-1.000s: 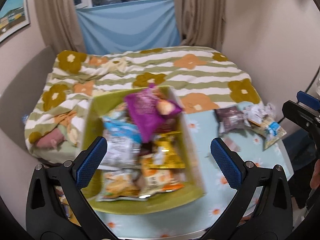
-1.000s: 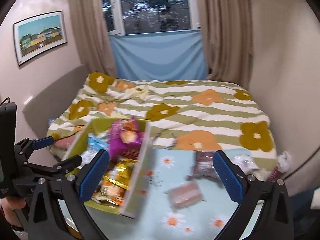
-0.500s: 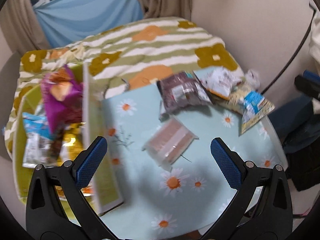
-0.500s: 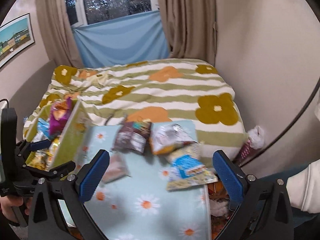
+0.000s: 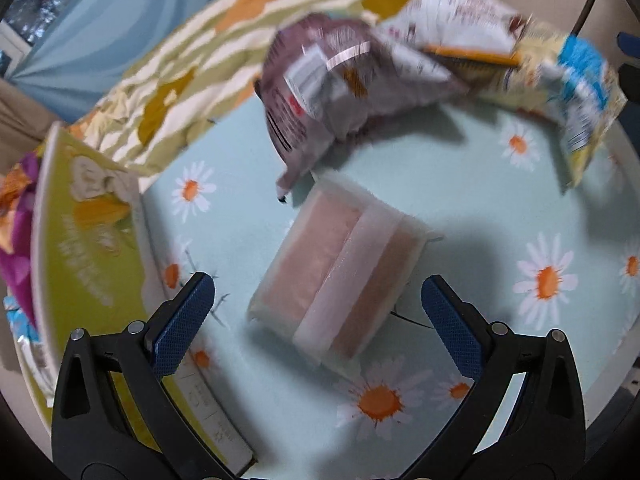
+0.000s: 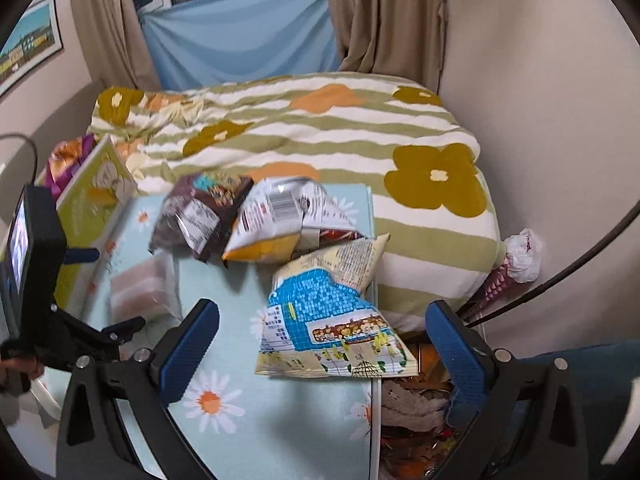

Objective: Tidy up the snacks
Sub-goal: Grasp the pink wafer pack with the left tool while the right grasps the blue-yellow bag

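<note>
My left gripper (image 5: 318,322) is open and empty, low over a pale pink wafer pack (image 5: 340,276) that lies between its fingers on the daisy tablecloth (image 5: 460,208). Beyond it lie a brown snack bag (image 5: 320,80), a white-and-orange bag (image 5: 452,16) and a blue-and-cream bag (image 5: 580,80). The green box (image 5: 88,248) with snacks stands at the left. My right gripper (image 6: 322,340) is open and empty above the blue-and-cream bag (image 6: 332,308). The right wrist view also shows the wafer pack (image 6: 140,288), brown bag (image 6: 200,212) and white-and-orange bag (image 6: 280,220).
A bed with a striped flower blanket (image 6: 320,132) lies right behind the table. The table's right edge (image 6: 374,320) drops to a bin of wrappers (image 6: 412,408). A wall and a black cable (image 6: 580,272) stand at the right. The left gripper's body (image 6: 32,280) shows at left.
My left gripper swung right from the box and dropped close over the wafer pack. My right gripper moved right and lower toward the blue-and-cream bag. Both stay open.
</note>
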